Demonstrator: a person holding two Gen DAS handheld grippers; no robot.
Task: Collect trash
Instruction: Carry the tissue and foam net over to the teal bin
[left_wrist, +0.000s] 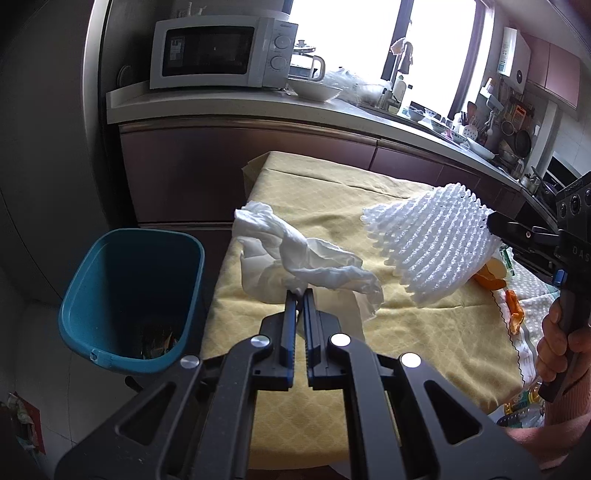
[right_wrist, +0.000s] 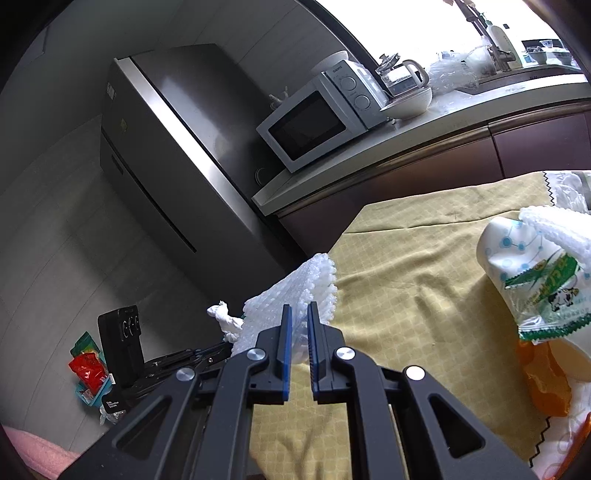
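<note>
Foam net (left_wrist: 432, 243) tilts, seemingly clamped.

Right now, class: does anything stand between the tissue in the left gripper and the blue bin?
Nothing visible does. The left gripper holds the crumpled tissue above the yellow tablecloth's edge, and the open blue bin stands just beyond that edge on the floor.

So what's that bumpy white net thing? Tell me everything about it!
It is a white foam mesh sleeve, the soft netted kind, with rows of little bumps and a jagged open edge. It looks light and squashy. The right tool is shut on one end and holds it tilted above the yellow tablecloth, beside the crumpled white tissue.
</note>
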